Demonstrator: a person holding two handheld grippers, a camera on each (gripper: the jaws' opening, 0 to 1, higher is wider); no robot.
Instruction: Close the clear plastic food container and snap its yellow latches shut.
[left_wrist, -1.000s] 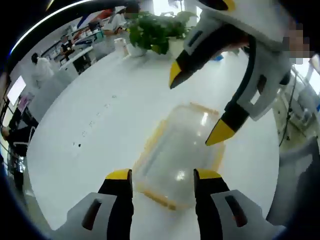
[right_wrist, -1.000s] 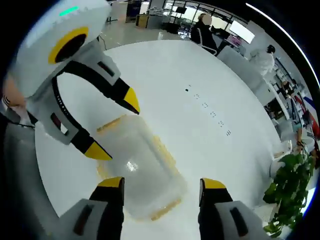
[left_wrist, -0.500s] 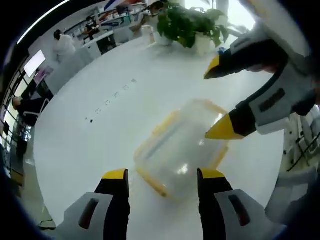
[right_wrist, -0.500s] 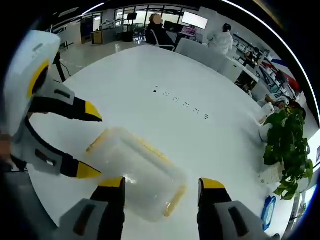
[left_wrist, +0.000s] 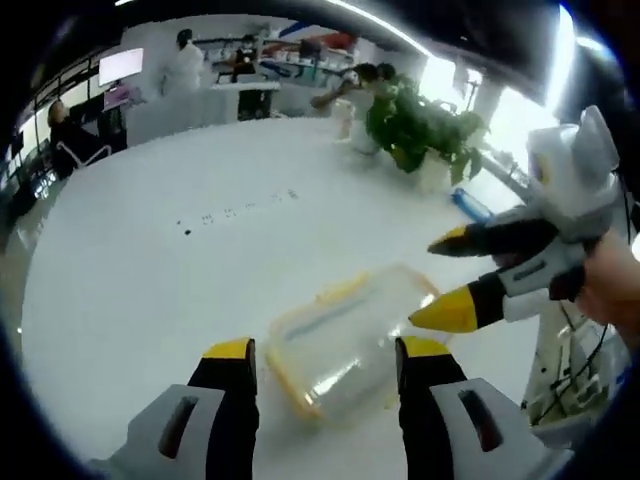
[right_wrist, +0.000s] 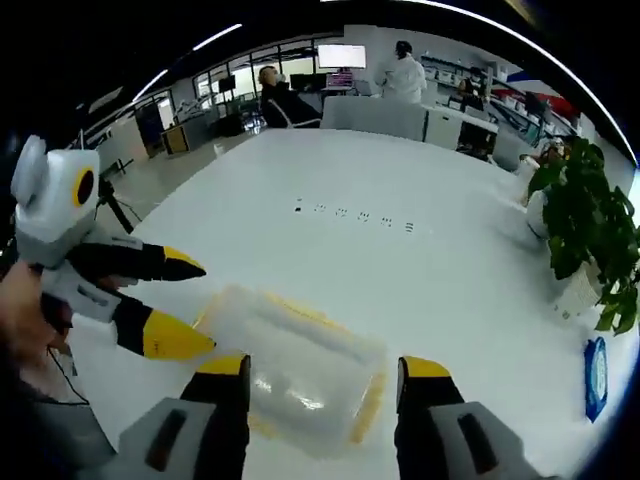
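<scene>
Both grippers stand open and empty over the clear plastic food container (left_wrist: 345, 335), which lies flat on the white table (left_wrist: 150, 290) with its lid already seated and its yellow latches (left_wrist: 340, 290) showing as strips along the edges. In the left gripper view the left gripper (left_wrist: 325, 350) has its two yellow-tipped jaws spread about as wide as the container's near end, which sits just ahead of and between them; the container's long axis runs away from these jaws, slanting toward the potted plant (left_wrist: 420, 125) at the far side of the table. The right gripper (left_wrist: 445, 280) comes in at the container's far corner, jaws parted, its lower tip just beside the rim; whether it touches I cannot tell. In the right gripper view the right gripper (right_wrist: 325, 365) straddles the opposite end, the container (right_wrist: 295, 365) lying crosswise in front of it, and the left gripper (right_wrist: 185, 305) points in from the side. Judging by this, each gripper is nearest to its own short end, so the long-side latches lie between them, away from the plant.
</scene>
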